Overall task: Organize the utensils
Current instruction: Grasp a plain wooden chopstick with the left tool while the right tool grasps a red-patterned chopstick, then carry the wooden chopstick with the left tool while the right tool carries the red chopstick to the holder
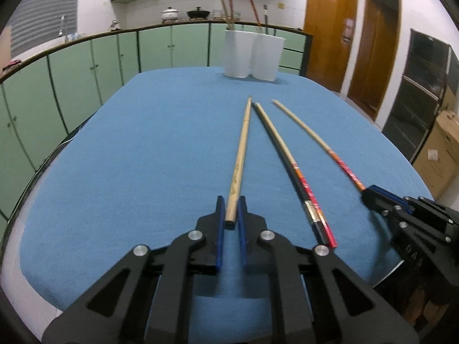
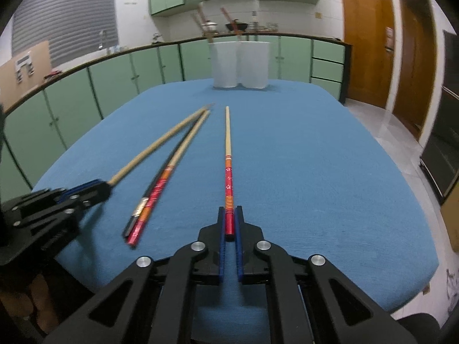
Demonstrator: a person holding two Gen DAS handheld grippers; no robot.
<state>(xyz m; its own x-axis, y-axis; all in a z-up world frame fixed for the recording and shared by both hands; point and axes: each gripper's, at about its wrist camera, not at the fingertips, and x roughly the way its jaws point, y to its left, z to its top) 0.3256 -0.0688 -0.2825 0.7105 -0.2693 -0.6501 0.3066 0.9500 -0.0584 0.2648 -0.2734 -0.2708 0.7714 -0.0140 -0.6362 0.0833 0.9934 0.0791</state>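
Observation:
My left gripper is shut on the near end of a plain wooden chopstick, which points away over the blue tablecloth. My right gripper is shut on the red end of a red-handled chopstick; it also shows in the left wrist view. Between them a black chopstick and a second red-handled chopstick lie together on the cloth. Two white holders with several chopsticks in them stand at the table's far edge.
Green cabinets and a counter with pots run behind the table. Wooden doors stand at the back right. A cardboard box stands on the floor at the right.

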